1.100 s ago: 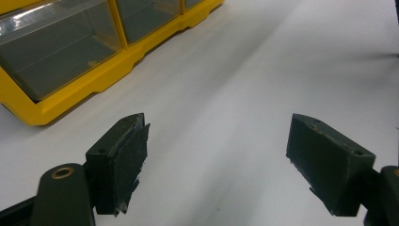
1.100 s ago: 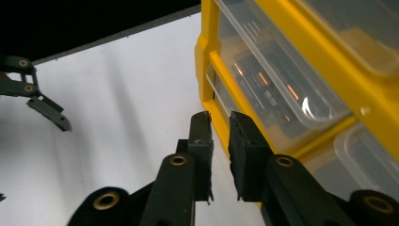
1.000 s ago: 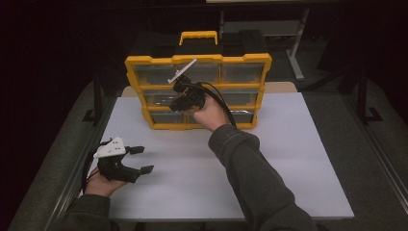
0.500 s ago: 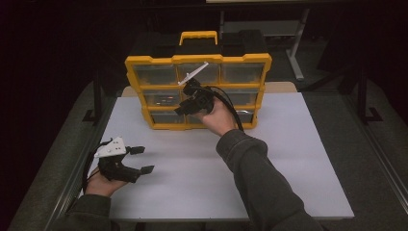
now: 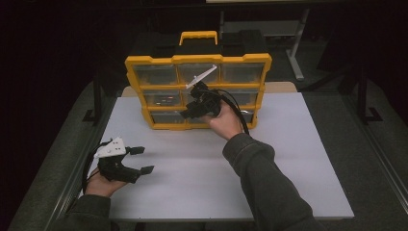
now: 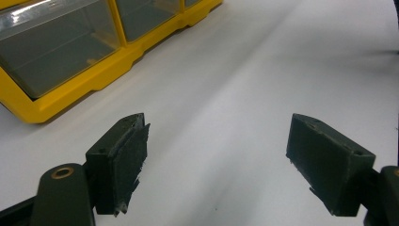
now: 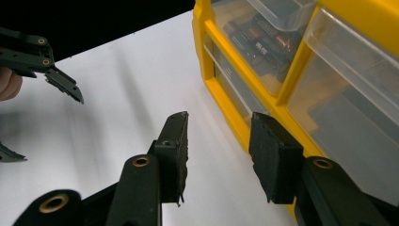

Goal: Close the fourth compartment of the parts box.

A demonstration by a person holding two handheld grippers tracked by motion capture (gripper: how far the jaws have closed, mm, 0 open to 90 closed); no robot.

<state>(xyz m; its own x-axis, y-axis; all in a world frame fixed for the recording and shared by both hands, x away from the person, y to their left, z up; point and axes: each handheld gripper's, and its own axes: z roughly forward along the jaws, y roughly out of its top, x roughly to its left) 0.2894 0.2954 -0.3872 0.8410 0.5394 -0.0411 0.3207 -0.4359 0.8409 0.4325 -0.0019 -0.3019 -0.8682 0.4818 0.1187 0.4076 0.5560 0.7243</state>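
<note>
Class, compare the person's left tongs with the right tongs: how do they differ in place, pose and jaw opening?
The left tongs sit low over the white table, well apart from the yellow drawer organizer; the right tongs are raised at its front. In the gripper views, the left jaws gape wider than the right jaws. Both are open and hold nothing.

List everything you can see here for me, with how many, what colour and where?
Drawer organiser: one, yellow frame with clear drawers and a yellow carry handle, standing at the far middle of the table.
Batteries: several, dark, inside a clear drawer of the organiser.
Table: one, white top, under everything.
Desk frame: one, grey, in the dark behind the table.
Right gripper: one, black, jaws open, held at the organiser's lower drawers.
Left gripper: one, black with a grey plate, jaws open, near the table's front left.
Sleeves: two, dark grey, at the bottom.
</note>
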